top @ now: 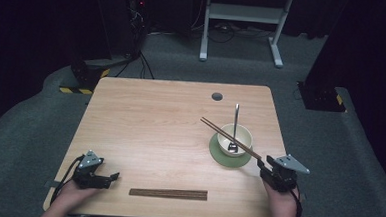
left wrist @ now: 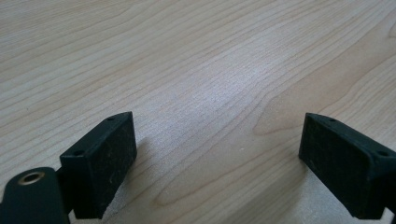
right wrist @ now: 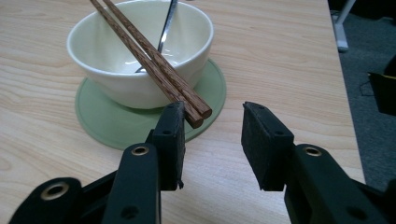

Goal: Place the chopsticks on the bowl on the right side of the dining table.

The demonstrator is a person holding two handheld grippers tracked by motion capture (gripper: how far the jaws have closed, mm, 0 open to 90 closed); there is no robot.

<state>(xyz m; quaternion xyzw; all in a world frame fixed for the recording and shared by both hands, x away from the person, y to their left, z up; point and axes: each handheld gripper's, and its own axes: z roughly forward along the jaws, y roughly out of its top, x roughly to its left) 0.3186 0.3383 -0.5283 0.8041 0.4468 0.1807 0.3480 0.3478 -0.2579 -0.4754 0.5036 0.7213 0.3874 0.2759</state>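
Note:
A cream bowl [top: 235, 138] [right wrist: 140, 56] stands on a round green coaster [top: 230, 155] [right wrist: 116, 123] at the right of the wooden table [top: 155, 126]. A pair of brown chopsticks [top: 225, 132] [right wrist: 154, 60] lies across the bowl's rim, and a metal spoon [top: 235, 121] [right wrist: 166, 32] leans inside it. My right gripper [top: 262, 167] [right wrist: 212, 114] is open just behind the near ends of the chopsticks, which lie by its left jaw without being pinched. My left gripper [top: 111, 178] [left wrist: 217, 135] rests open over bare table at the front left.
A long flat brown wooden strip [top: 168, 193] lies along the table's front edge, between the two hands. A dark round cable hole [top: 216, 96] sits near the far edge. A white desk frame [top: 243, 21] and dark equipment stand on the floor beyond.

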